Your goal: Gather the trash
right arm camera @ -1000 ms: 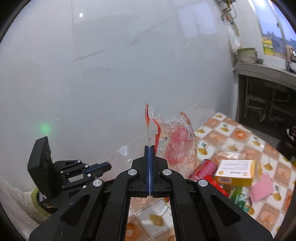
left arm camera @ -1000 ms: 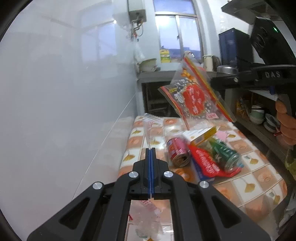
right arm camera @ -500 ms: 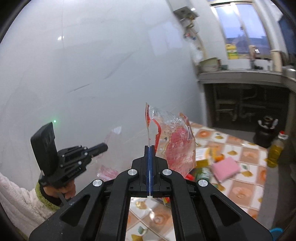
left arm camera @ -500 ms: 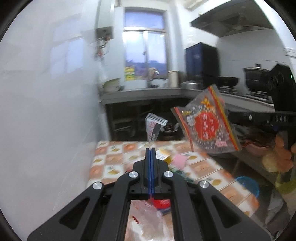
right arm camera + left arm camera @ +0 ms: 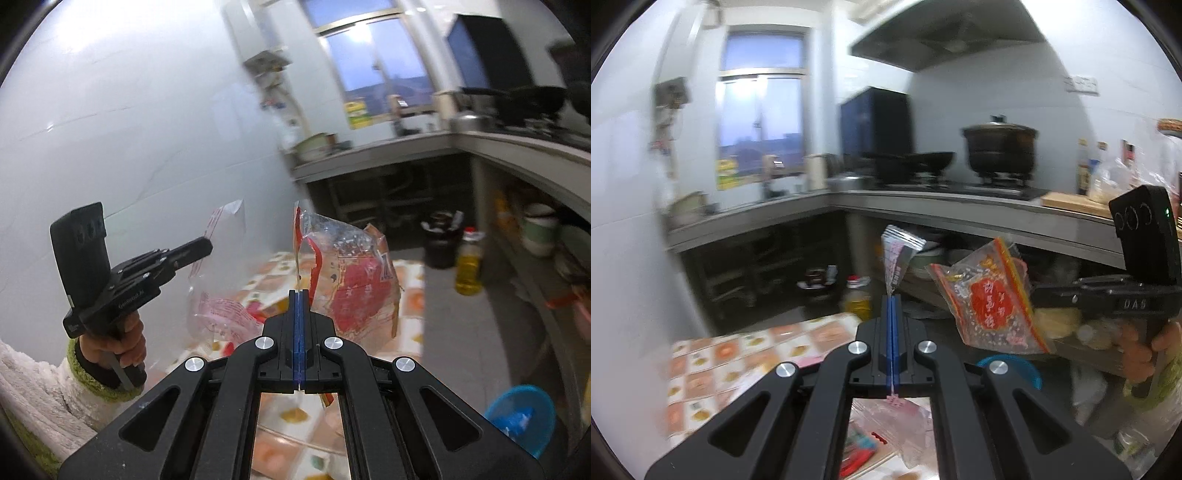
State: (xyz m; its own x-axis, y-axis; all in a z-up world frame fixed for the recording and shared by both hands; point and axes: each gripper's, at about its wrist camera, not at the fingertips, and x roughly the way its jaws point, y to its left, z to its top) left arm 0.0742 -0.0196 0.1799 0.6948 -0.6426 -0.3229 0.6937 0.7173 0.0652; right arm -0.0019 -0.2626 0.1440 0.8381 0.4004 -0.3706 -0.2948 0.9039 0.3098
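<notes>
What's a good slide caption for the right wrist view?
Right claw pinching a red snack bag, left claw holding a clear wrapper.

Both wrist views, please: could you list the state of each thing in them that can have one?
Left hand-held gripper: shut on the pink-printed clear wrapper, held in the air.
Right hand-held gripper: shut on the red snack bag, which looks empty.
Blue bin: open, on the floor.
Black pot: lidded, on the stove.
Oil bottle: upright, capped.
</notes>
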